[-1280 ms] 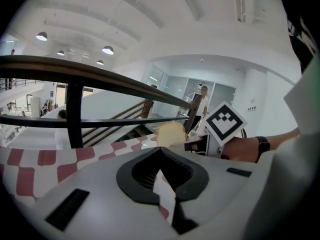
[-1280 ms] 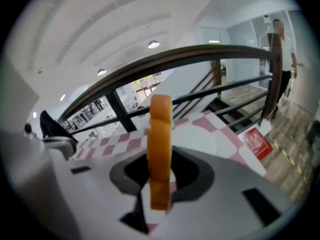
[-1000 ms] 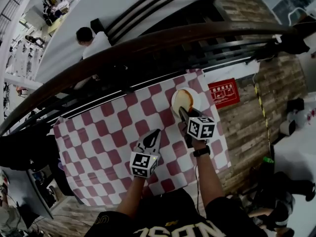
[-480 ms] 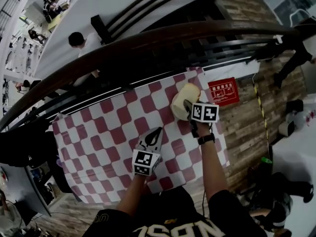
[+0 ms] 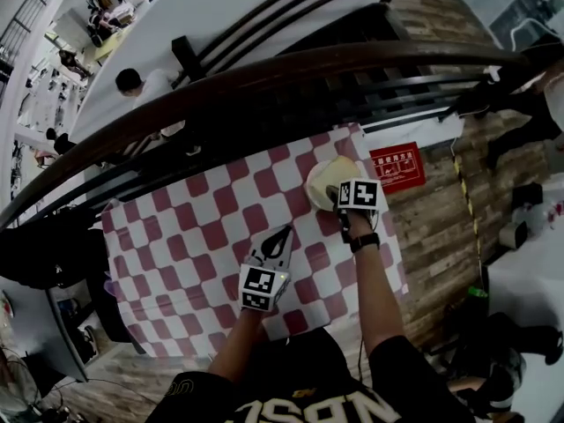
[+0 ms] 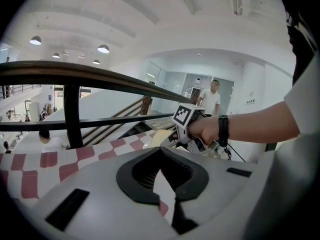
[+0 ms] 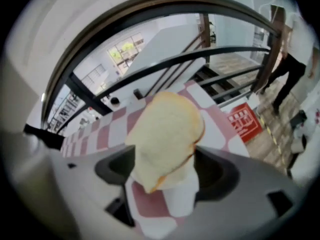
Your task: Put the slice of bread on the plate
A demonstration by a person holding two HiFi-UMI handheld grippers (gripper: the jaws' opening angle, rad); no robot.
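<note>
Right tool (image 7: 165, 159) opening, bread slice (image 7: 167, 129) between its jaws.

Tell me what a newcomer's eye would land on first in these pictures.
The pale bread stands out first, between the opening jaws of the right hand-held gripper at the far right corner of the red-and-white checked cloth. The left hand-held gripper hangs empty over the cloth's middle. A dark curved railing sweeps across just beyond.
</note>
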